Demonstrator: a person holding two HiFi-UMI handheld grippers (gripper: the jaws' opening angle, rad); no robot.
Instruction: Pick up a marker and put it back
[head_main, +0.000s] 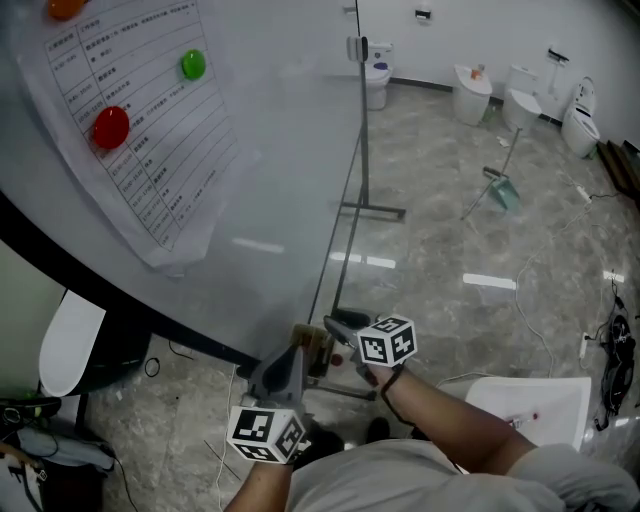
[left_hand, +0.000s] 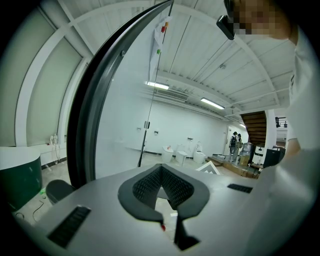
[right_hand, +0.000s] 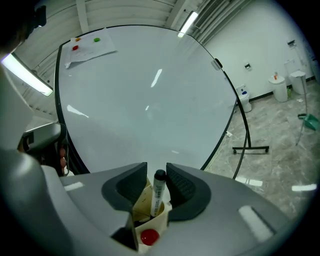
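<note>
A black-capped marker (right_hand: 158, 192) stands upright in a cream holder (right_hand: 144, 204) fixed at the whiteboard's lower edge, with a red magnet (right_hand: 148, 237) on the holder's front. My right gripper (right_hand: 156, 182) is open, its pads on either side of the marker's top and not pressing on it. In the head view the right gripper (head_main: 338, 332) reaches to the holder (head_main: 316, 347) from the right. My left gripper (head_main: 290, 358) is just left of it, pointing up along the board. Its jaws (left_hand: 161, 170) are shut, with nothing between them.
The large round-cornered whiteboard (head_main: 270, 200) fills the upper left, with a printed sheet (head_main: 140, 130) held by a red magnet (head_main: 110, 127) and a green magnet (head_main: 193, 65). Its metal stand (head_main: 365, 208) rests on the marble floor. A white table (head_main: 530, 405) is at lower right; toilets (head_main: 470, 95) line the far wall.
</note>
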